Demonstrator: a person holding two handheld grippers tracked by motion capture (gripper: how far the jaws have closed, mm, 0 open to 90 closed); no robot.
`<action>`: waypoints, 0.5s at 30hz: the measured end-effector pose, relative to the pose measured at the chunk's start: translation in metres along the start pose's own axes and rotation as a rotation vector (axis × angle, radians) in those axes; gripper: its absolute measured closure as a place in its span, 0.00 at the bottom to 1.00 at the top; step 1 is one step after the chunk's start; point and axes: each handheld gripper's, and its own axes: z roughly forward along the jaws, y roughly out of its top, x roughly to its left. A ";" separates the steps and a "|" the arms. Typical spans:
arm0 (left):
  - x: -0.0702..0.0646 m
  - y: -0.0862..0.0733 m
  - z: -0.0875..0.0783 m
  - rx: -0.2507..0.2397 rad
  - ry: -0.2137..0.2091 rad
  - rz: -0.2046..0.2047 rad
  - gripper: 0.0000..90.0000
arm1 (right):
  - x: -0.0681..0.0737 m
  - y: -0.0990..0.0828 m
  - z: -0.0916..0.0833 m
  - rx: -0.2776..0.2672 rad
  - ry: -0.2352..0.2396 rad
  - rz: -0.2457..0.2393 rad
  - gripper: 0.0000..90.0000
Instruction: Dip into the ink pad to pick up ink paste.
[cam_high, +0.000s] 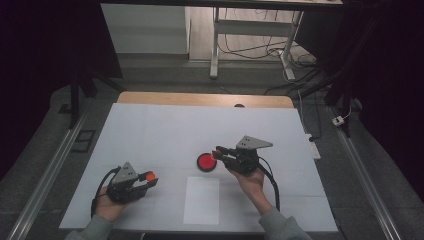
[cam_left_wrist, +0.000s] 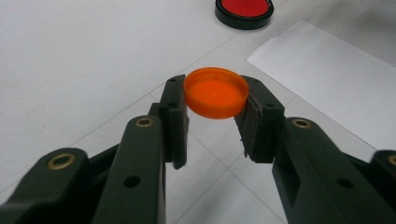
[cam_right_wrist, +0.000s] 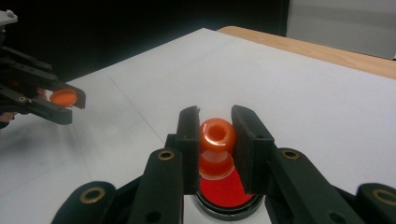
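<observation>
Orange cap (cam_left_wrist: 215, 92) sits clamped in your left gripper (cam_high: 148, 178) near the table's front-left corner, right gripper (cam_high: 220, 153) grips the orange bottle (cam_right_wrist: 217, 147) over the red dish (cam_high: 206, 162) mid-table; capping's left.

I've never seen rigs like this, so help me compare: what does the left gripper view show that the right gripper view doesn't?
Left gripper view alone: the white paper sheet and its own jaws pinching the orange cap up close. Right gripper view alone: an orange ring-topped piece pinched between its jaws and the wooden table edge. Both: the red disc in a black rim and the white table cover.
</observation>
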 end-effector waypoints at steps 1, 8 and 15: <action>0.000 0.000 0.000 0.000 0.001 0.000 0.72 | 0.000 0.000 0.001 0.001 -0.003 -0.001 0.81; -0.001 -0.001 0.001 0.004 0.000 0.001 0.72 | -0.007 0.001 0.008 0.013 -0.022 0.004 0.81; 0.000 -0.002 0.000 0.008 0.002 0.000 0.72 | -0.011 0.001 0.016 0.032 -0.022 0.004 0.81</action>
